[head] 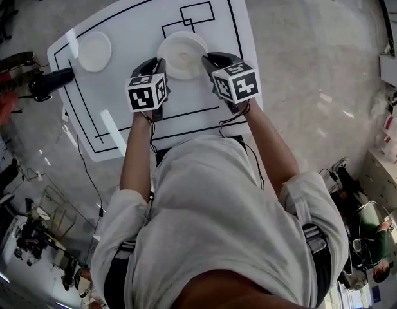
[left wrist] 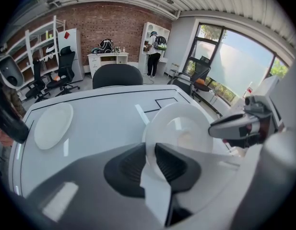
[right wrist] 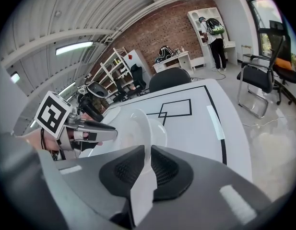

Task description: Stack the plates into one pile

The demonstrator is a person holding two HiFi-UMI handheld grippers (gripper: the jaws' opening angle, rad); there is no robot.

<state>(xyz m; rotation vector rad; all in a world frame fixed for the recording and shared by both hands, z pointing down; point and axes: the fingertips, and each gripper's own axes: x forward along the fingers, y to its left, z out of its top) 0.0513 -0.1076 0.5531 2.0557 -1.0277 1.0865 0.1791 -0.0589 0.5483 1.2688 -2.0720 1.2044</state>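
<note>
A white plate (head: 183, 51) hangs tilted over the middle of the white table (head: 140, 18), gripped on both sides. My left gripper (head: 161, 64) is shut on its left rim; in the left gripper view the rim (left wrist: 148, 145) sits pinched between the pads. My right gripper (head: 206, 60) is shut on the right rim, and the plate (right wrist: 136, 128) stands edge-on between its pads. A second rim (right wrist: 161, 133) shows just under the held plate. Another white plate (head: 94, 51) lies flat at the table's far left, apart from both grippers.
Black lines and rectangles (head: 188, 18) mark the tabletop. A black handheld device (head: 51, 80) lies past the table's left edge. A dark office chair (left wrist: 117, 75) stands at the far side, another chair (right wrist: 259, 80) off the right edge. A person (left wrist: 155, 56) stands at shelves far back.
</note>
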